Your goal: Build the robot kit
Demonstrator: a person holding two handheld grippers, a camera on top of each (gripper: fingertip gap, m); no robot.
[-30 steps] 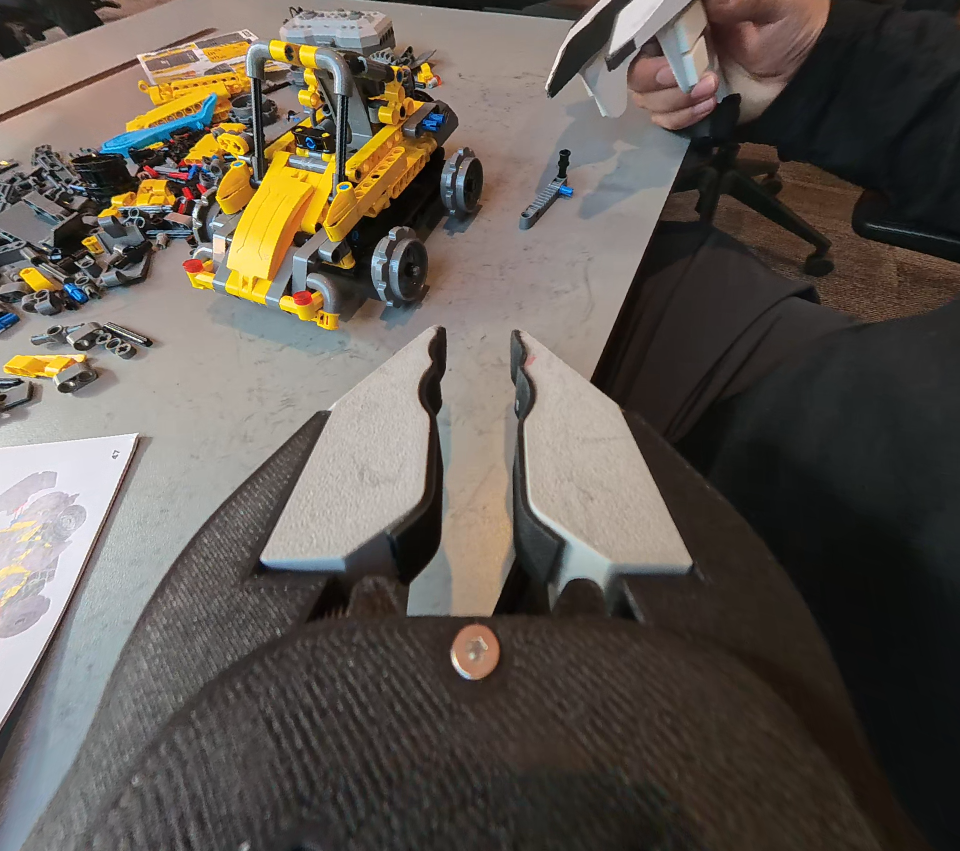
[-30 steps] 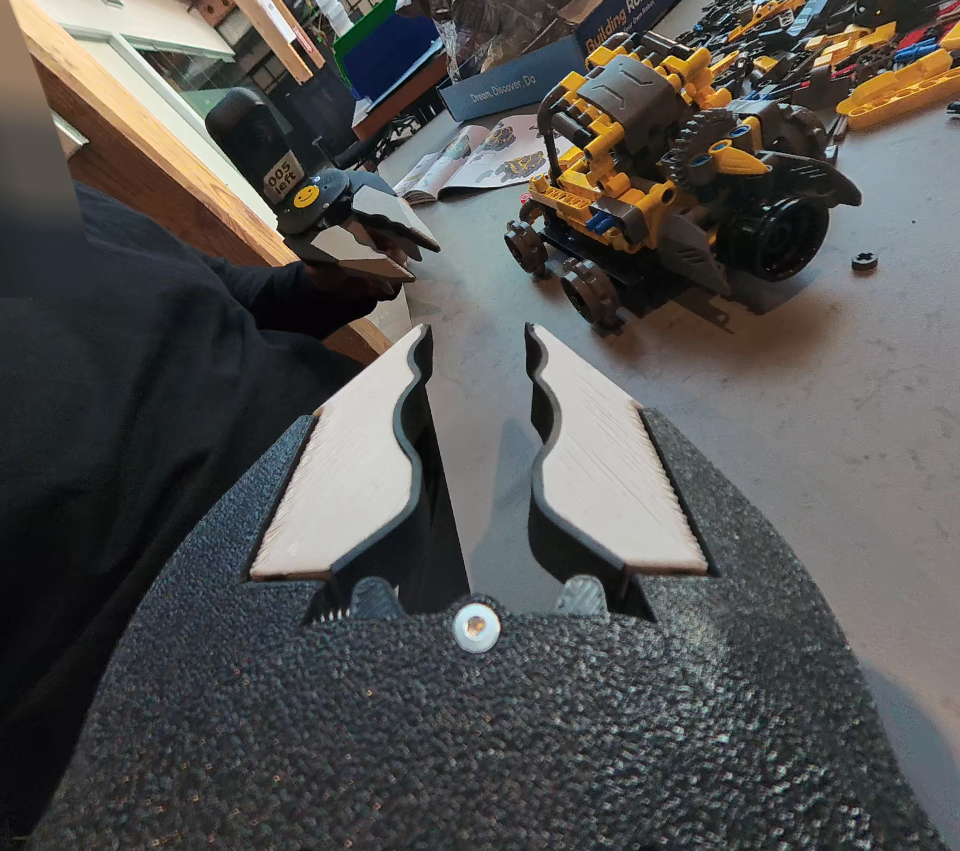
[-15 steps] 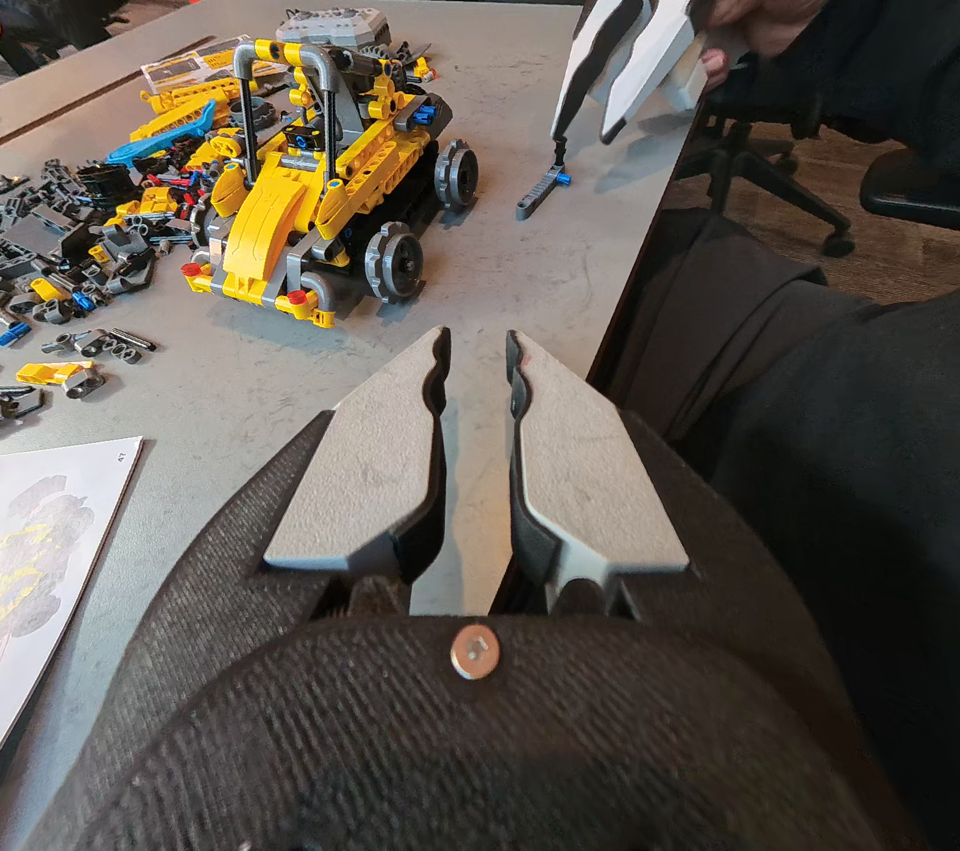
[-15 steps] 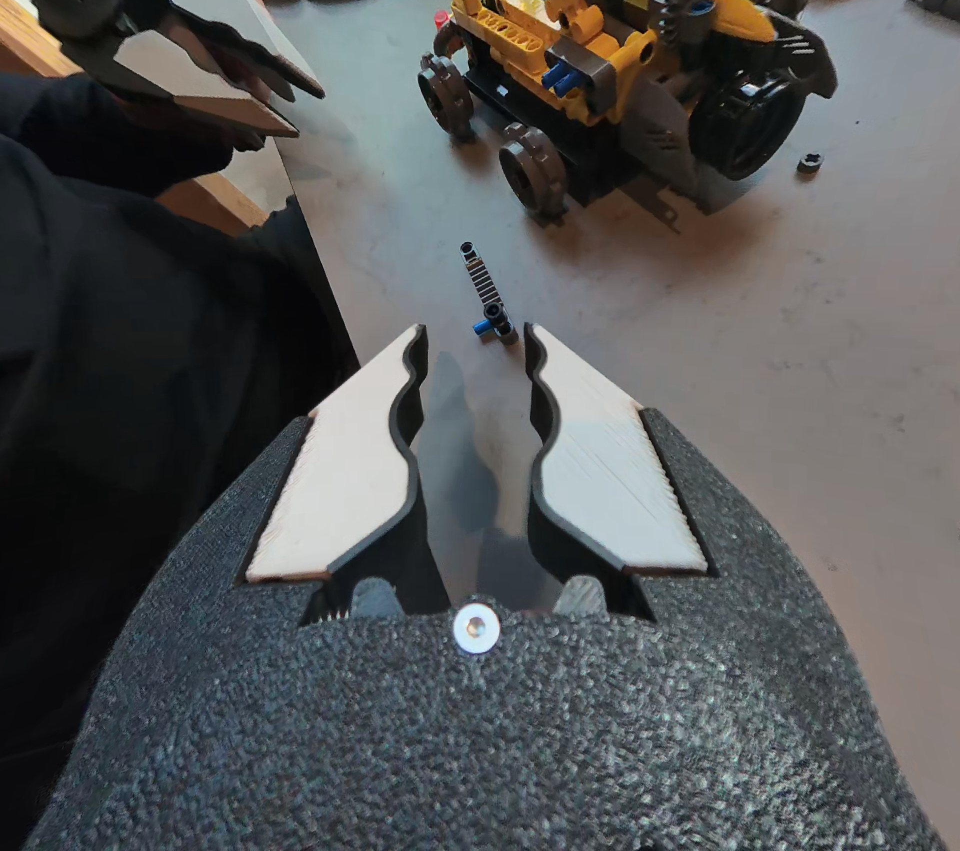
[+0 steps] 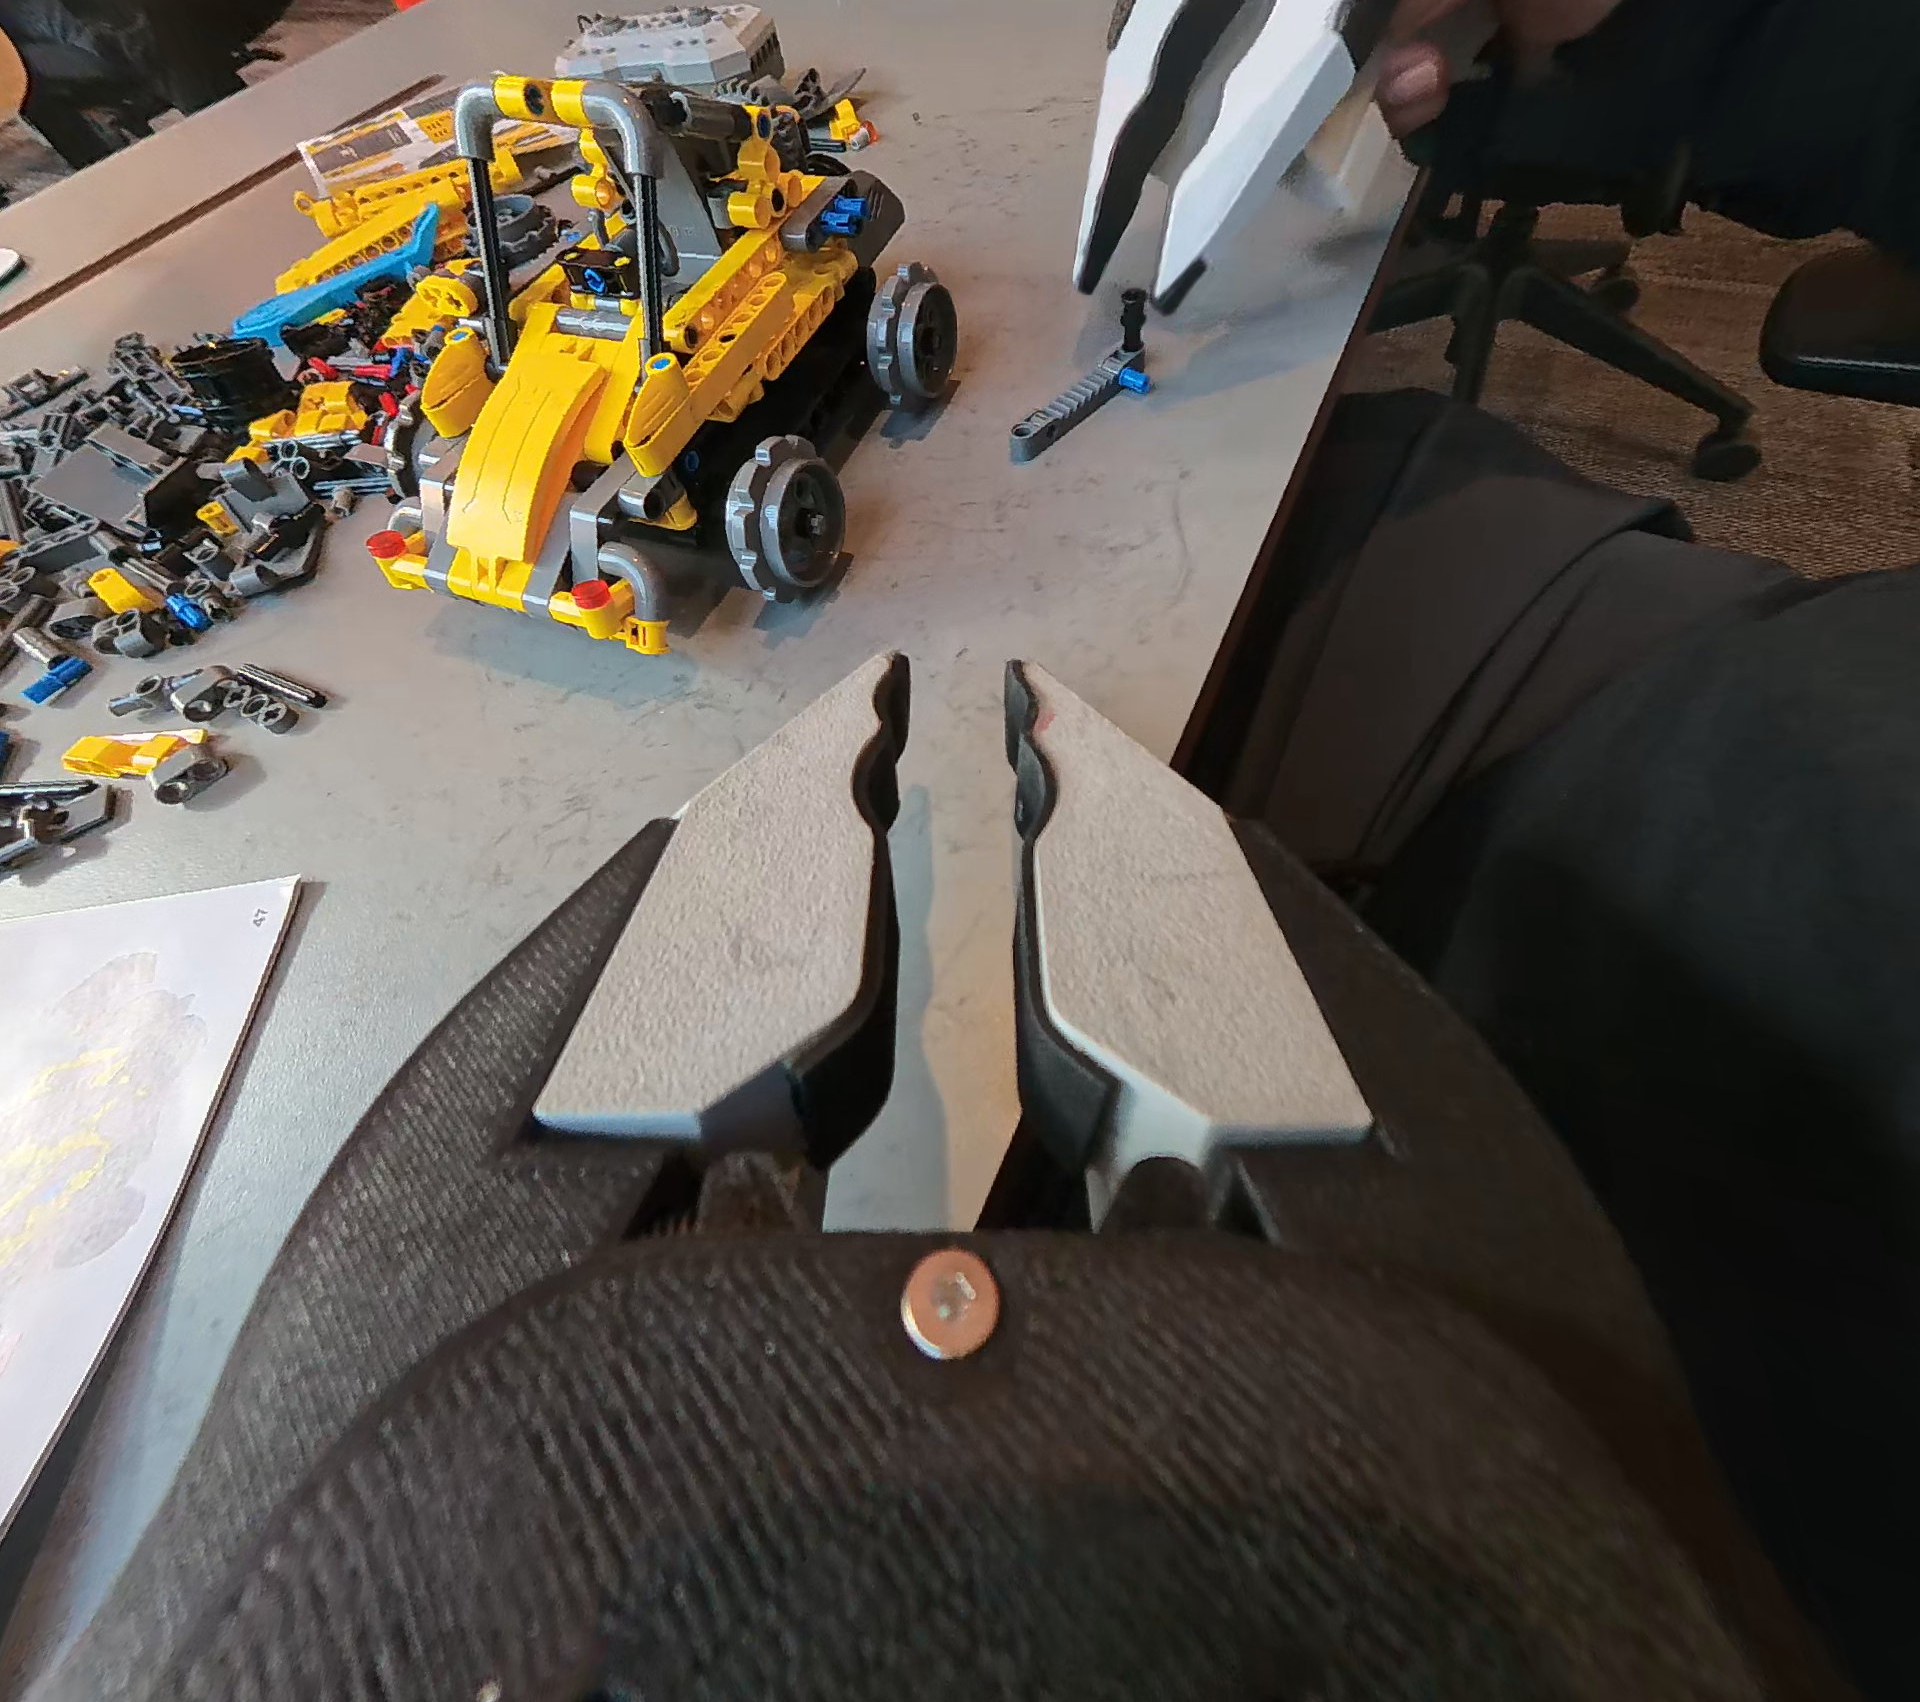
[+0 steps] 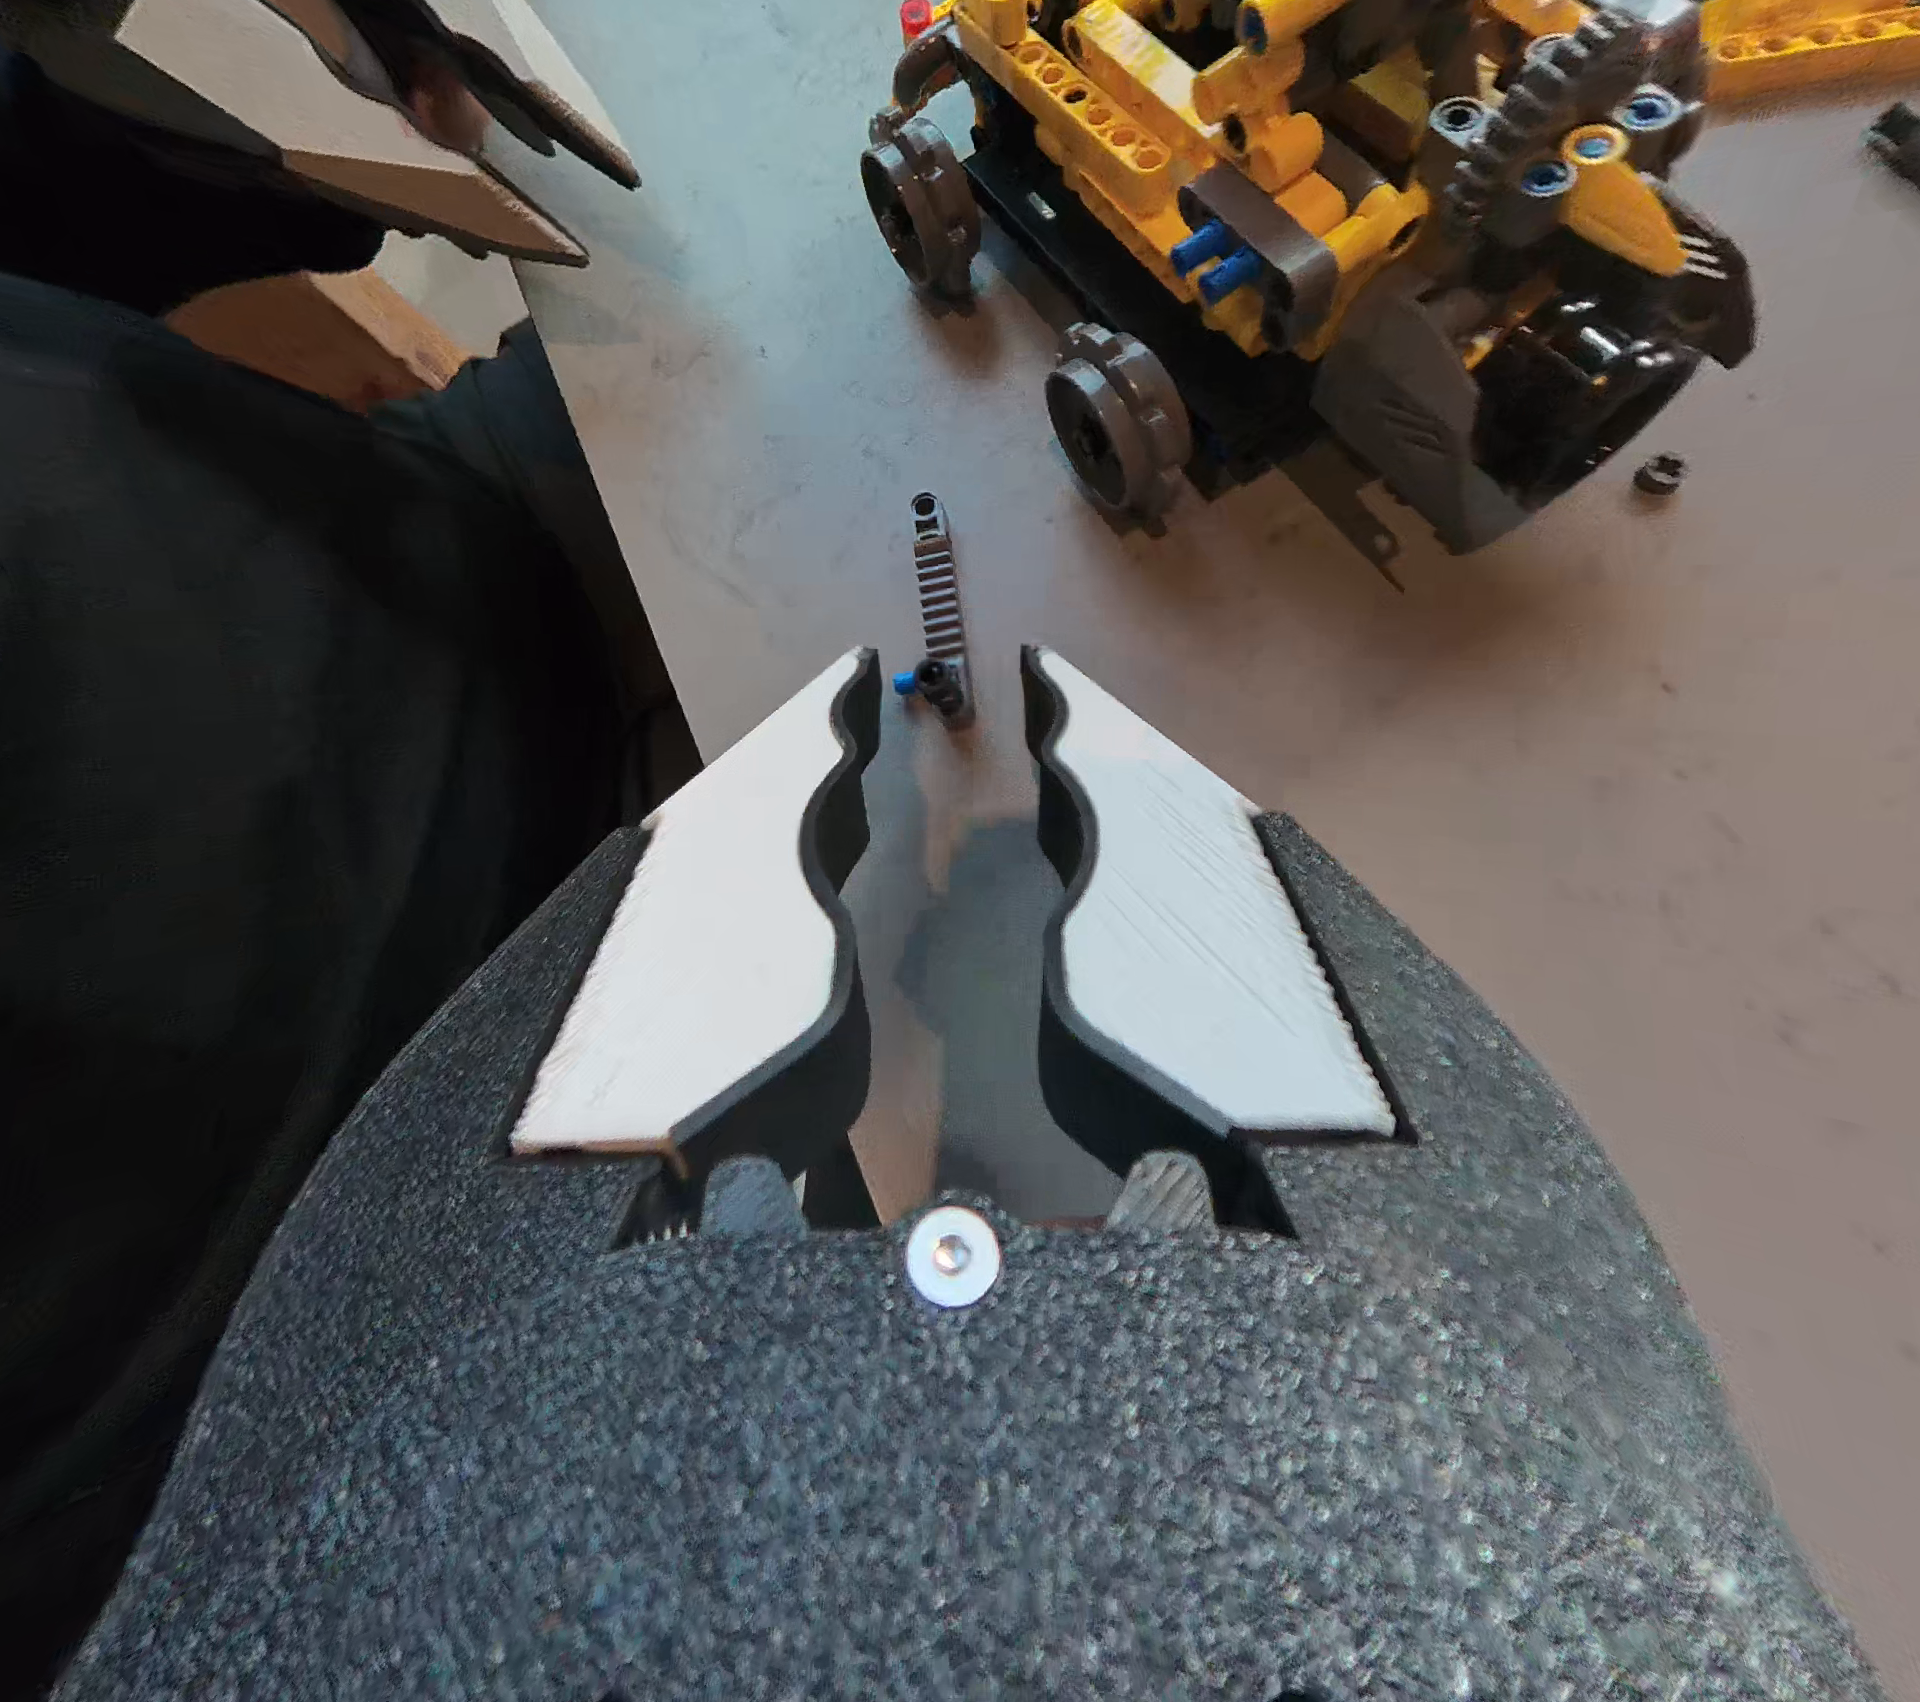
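A small grey toothed rack piece [image 6: 940, 603] with a blue pin and a black peg lies on the grey table [image 6: 1455, 821]. My right gripper [image 6: 948, 665] is open, pointing down, its tips on either side of the near end of the piece, just above it. In the left wrist view the same piece [image 5: 1081, 403] lies under the right gripper [image 5: 1138, 286]. My left gripper [image 5: 956, 681] is open and empty, hovering over the table near its front edge; it also shows in the right wrist view [image 6: 603, 208]. A yellow and grey brick vehicle [image 5: 644, 405] stands beside the piece.
A pile of loose yellow, black and blue parts [image 5: 156, 457] lies left of the vehicle. An instruction booklet [image 5: 94, 1112] lies at the near left. The table edge [image 5: 1278, 561] runs close to the piece. A person's dark-clothed lap and an office chair [image 5: 1558, 322] are beyond it. Spacing between my two grippers at the tips: around 15 cm.
The right gripper has swung down from level to point at the table and lowered over the toothed piece. The left gripper has barely moved.
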